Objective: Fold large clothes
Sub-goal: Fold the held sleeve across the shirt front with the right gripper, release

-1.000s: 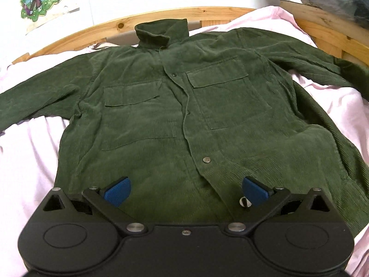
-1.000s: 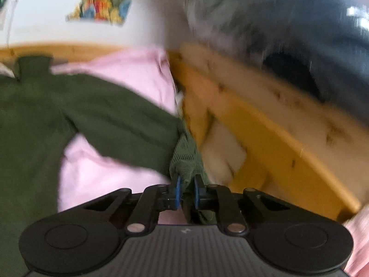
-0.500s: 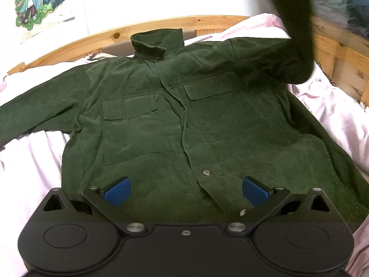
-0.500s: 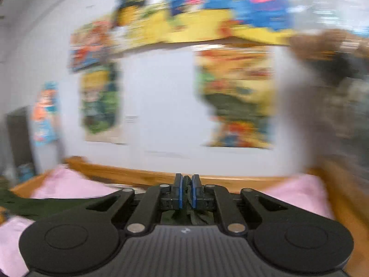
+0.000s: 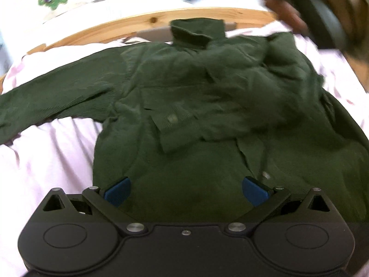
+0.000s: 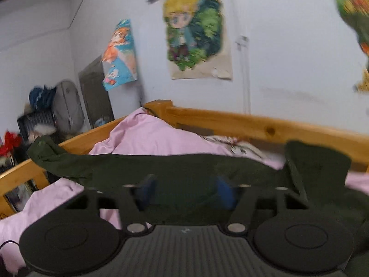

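Our green corduroy shirt lies face up on the pink bedsheet, right sleeve folded across the chest. Both the left gripper and right gripper have jaws wide apart, empty. We should take the left sleeve by its cuff and lay it flat across.

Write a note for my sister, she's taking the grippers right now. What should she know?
Left gripper: open, holding nothing, over the shirt's hem.
Right gripper: open, holding nothing, above the shirt near the collar.
Shirt lies front up on the pink sheet.
Done: one sleeve is folded across the chest.
Left: the other sleeve is spread out on the sheet; fold it in, then fold the body.
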Motion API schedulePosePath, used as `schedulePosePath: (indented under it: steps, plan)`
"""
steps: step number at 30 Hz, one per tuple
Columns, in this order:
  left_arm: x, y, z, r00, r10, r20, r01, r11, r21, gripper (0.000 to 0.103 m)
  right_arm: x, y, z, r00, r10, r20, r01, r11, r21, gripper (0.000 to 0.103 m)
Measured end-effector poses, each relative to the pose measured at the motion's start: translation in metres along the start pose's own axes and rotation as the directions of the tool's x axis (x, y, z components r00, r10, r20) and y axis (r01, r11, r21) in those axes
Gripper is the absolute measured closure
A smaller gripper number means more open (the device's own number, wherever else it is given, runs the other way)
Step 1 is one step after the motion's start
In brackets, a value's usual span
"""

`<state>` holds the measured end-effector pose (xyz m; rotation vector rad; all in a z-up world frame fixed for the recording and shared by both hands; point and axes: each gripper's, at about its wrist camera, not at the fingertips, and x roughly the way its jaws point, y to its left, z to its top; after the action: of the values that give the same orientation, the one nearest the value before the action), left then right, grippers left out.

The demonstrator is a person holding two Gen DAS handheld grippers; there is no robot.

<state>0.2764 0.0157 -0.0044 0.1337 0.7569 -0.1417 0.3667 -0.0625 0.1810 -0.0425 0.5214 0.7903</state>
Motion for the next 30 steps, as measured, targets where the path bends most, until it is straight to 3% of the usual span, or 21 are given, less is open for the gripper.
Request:
schedulePosePath:
  steps: [2,4,6,7,8,10,14,19,21,23,24,25,27,30]
  plan:
    - [0.011,0.008,0.007,0.999,0.019,0.026,-0.018,0.999,-0.031,0.001,-0.013,-0.028,-0.013,0.998,-0.061,0.009,0.06,0.998,0.018,0.019]
    - [0.026,0.015,0.018,0.997,0.061,0.055,-0.057,0.997,-0.059,0.001,-0.037,-0.062,-0.024,0.98,-0.196,0.038,0.194,0.98,0.038,0.011]
    - [0.046,0.02,0.029,0.992,0.106,0.072,-0.1,0.992,-0.083,0.001,-0.061,-0.091,-0.032,0.936,-0.346,0.063,0.344,0.938,0.041,0.008]
    - [0.056,0.021,0.037,0.99,0.121,0.068,-0.115,0.989,-0.094,0.001,-0.075,-0.109,-0.038,0.901,-0.429,0.061,0.428,0.903,0.035,0.005]
    - [0.065,0.022,0.043,0.99,0.127,0.062,-0.12,0.987,-0.108,0.004,-0.086,-0.124,-0.043,0.873,-0.486,0.049,0.485,0.874,0.037,0.004]
    - [0.081,0.024,0.051,0.992,0.109,0.067,-0.099,0.986,-0.133,0.01,-0.108,-0.156,-0.055,0.839,-0.545,0.009,0.542,0.836,0.081,0.004]
    - [0.105,0.021,0.057,0.991,0.124,0.051,-0.115,0.982,-0.151,0.014,-0.132,-0.202,-0.081,0.845,-0.53,-0.074,0.532,0.815,0.231,0.005]
    - [0.119,0.018,0.054,0.99,0.133,0.04,-0.127,0.984,-0.129,0.014,-0.115,-0.227,-0.09,0.866,-0.495,-0.065,0.49,0.816,0.307,0.014]
    - [0.12,0.016,0.054,0.99,0.138,0.04,-0.132,0.985,-0.114,0.014,-0.1,-0.235,-0.084,0.871,-0.487,-0.065,0.482,0.822,0.304,0.027]
    - [0.121,0.016,0.052,0.989,0.14,0.042,-0.135,0.984,-0.118,0.014,-0.092,-0.238,-0.079,0.866,-0.491,-0.091,0.494,0.817,0.298,0.076]
    - [0.122,0.016,0.052,0.989,0.142,0.042,-0.135,0.983,-0.125,0.014,-0.089,-0.24,-0.079,0.854,-0.506,-0.121,0.518,0.803,0.293,0.089]
    - [0.122,0.016,0.051,0.989,0.144,0.044,-0.137,0.982,-0.133,0.014,-0.082,-0.242,-0.076,0.836,-0.53,-0.143,0.547,0.787,0.286,0.094]
    - [0.121,0.015,0.05,0.988,0.146,0.053,-0.138,0.981,-0.14,0.014,-0.085,-0.238,-0.068,0.773,-0.622,-0.128,0.63,0.727,0.272,0.095]
    - [0.124,0.007,0.051,0.987,0.147,0.059,-0.14,0.984,-0.11,0.015,-0.096,-0.229,-0.06,0.731,-0.68,-0.054,0.674,0.707,0.213,0.095]
